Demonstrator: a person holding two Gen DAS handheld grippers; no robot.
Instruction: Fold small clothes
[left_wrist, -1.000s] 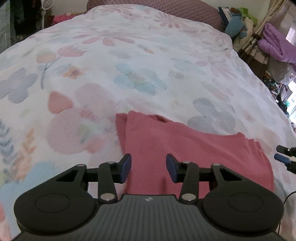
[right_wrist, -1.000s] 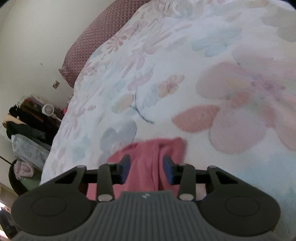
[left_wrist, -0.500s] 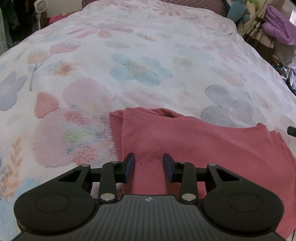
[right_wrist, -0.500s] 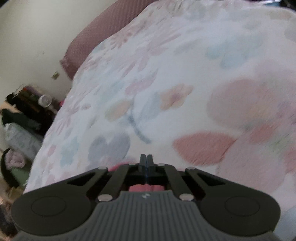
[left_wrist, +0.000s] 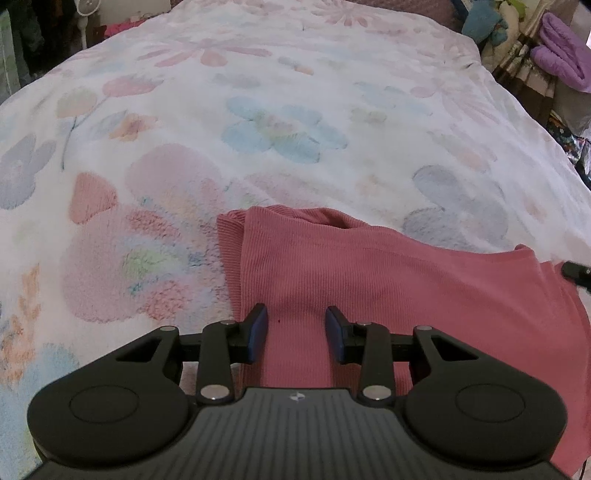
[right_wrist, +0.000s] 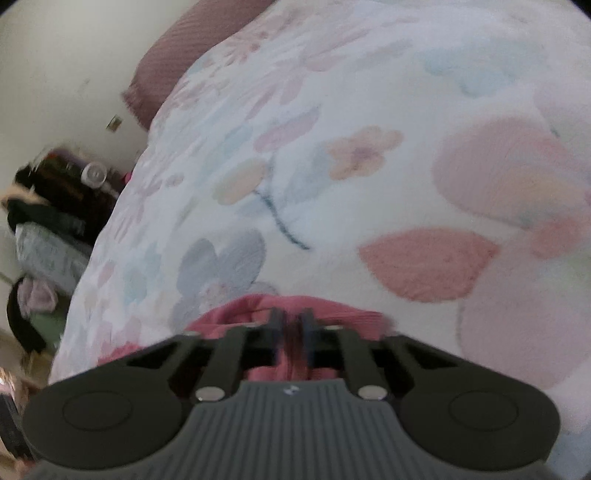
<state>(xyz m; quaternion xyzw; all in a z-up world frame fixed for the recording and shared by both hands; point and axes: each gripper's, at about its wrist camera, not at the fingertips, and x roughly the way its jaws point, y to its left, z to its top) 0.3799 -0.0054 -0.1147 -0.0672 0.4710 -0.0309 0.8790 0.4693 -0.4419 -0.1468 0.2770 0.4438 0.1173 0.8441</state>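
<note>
- Left wrist view: the left gripper (left_wrist: 297, 334), black with blue pads, holds its fingers (left_wrist: 257, 332) about half apart, tips down over the pink ribbed knit garment (left_wrist: 388, 291).
- Its jaws have just been closing a little; a strip of the garment's near edge lies between the pads, but a gap shows on each side, so nothing is pinched.
- That garment lies flat on the white fleece bedspread with pastel flowers (left_wrist: 280, 125), in the near right part of it, its folded left edge just right of the big pink flower print.
- At the garment's far right corner a small dark tip of the other tool pokes into this view; what it does there cannot be told from here.
- Beyond the bedspread's far right edge sit a purple quilted bundle (left_wrist: 563, 55) and a heap of soft toys; past its far left edge stands a white fan.
- Right wrist view (blurred): the right gripper (right_wrist: 291, 326) has its fingers (right_wrist: 275, 325) drawn nearly together, clamped on a bunched fold of the pink garment (right_wrist: 243, 314), which humps up around and behind the tips.
- A dusty-mauve textured pillow (right_wrist: 166, 74) lies at the bedspread's far left end, against a cream wall; dark clothes hang left of the bedspread.
- A small pale emblem marks each gripper's ribbed grey body; no words can be read.
</note>
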